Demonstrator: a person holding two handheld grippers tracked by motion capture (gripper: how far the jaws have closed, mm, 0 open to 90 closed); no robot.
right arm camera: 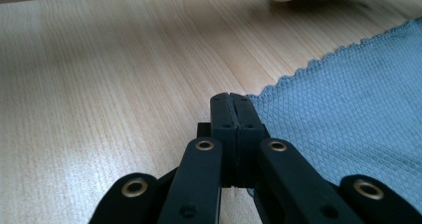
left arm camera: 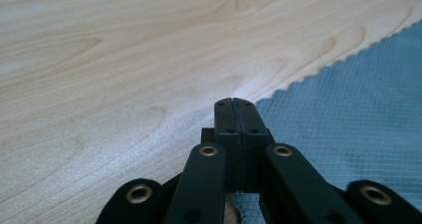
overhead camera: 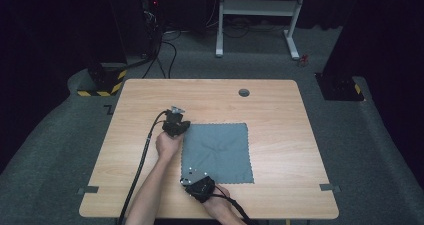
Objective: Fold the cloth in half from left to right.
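Observation:
A grey-blue cloth [overhead camera: 217, 152] with a scalloped edge lies flat on the wooden table [overhead camera: 280, 110]. My left gripper [overhead camera: 181, 127] sits at the cloth's far left corner. In the left gripper view its jaws [left arm camera: 233, 102] are pressed together, with the corner of the cloth [left arm camera: 358, 119] running in under their tips. My right gripper [overhead camera: 186, 178] is at the near left corner. In the right gripper view it is also shut [right arm camera: 231, 97], with the cloth [right arm camera: 358, 104] meeting its tips. How much fabric sits between either pair of pads is hidden.
A round cable hole [overhead camera: 243, 92] is in the table near its far edge. Tape marks [overhead camera: 90, 190] sit at the near corners. Bare wood lies left and right of the cloth. A white stand [overhead camera: 257, 7] and cables are on the floor beyond the table.

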